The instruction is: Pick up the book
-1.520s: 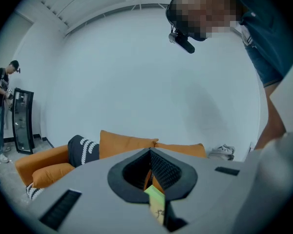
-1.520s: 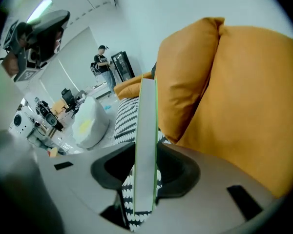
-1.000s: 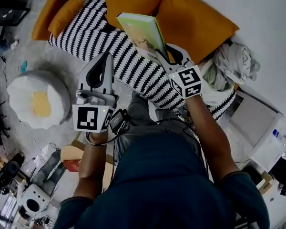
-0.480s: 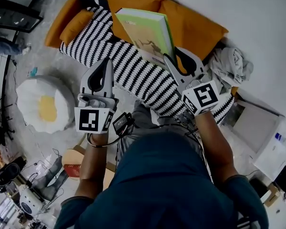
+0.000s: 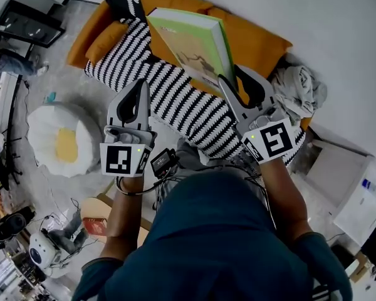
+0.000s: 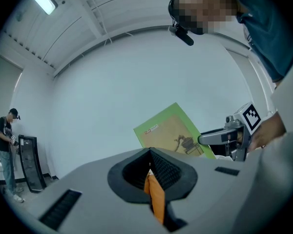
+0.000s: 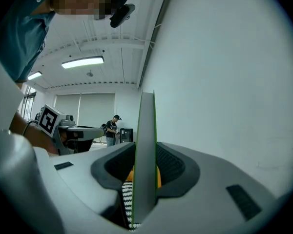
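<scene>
A green book (image 5: pixel 194 42) with a tan cover picture hangs in the air above the sofa, gripped at its lower corner by my right gripper (image 5: pixel 229 75). In the right gripper view the book (image 7: pixel 146 126) stands edge-on between the black pads, which press on both its sides. My left gripper (image 5: pixel 138 85) is beside it on the left, shut with nothing in it. Only a thin slit shows between its jaws in the left gripper view (image 6: pixel 150 154). That view also shows the book (image 6: pixel 173 135) and the right gripper (image 6: pixel 207 139) off to the right.
Below lies a sofa with orange cushions (image 5: pixel 257 39) and a black-and-white striped blanket (image 5: pixel 175 99). A white and yellow pouf (image 5: pixel 59 140) sits on the floor at left, a heap of grey cloth (image 5: pixel 297 89) at right. A person (image 7: pixel 111 128) stands by a black stand far off.
Both grippers have risen, the right one more. The book has gone up with it, away from the sofa, and looms larger in the head view.
</scene>
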A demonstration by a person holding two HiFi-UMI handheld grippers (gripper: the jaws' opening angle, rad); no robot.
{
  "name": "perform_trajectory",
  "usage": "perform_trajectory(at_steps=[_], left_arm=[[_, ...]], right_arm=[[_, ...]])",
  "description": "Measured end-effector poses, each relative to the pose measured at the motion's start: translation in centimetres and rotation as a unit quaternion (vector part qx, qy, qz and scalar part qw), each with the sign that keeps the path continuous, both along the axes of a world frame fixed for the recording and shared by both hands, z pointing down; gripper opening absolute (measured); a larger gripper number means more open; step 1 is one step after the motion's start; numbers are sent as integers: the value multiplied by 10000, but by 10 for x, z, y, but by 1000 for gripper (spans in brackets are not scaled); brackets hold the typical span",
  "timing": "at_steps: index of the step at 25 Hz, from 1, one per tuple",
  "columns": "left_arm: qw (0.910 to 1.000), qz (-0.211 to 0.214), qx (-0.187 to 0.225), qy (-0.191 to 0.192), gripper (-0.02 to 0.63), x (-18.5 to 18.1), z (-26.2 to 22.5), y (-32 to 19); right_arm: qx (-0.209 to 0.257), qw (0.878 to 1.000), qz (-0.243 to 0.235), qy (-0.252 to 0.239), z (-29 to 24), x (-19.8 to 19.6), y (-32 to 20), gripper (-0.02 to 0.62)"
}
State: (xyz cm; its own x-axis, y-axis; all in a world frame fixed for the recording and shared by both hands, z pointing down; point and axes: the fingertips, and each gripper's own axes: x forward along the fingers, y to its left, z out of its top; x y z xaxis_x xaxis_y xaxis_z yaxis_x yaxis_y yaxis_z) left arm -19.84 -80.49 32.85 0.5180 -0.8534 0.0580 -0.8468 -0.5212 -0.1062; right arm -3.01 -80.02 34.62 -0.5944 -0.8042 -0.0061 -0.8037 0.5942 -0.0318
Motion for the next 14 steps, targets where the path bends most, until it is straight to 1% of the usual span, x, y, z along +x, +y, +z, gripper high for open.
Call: perform_trajectory(at_steps=[4, 8, 14], left_arm=[[9999, -65, 109, -24, 2, 7, -12, 7], [9998, -92, 176, -26, 2, 9, -20, 11], [9997, -58, 235, -4, 2, 14, -29, 18]], right_arm=[[216, 9998, -1, -54, -21, 13, 9, 144], [378, 9993, -19, -73, -38, 16, 15, 144], [493, 9987, 2, -93, -57, 21, 27, 144]])
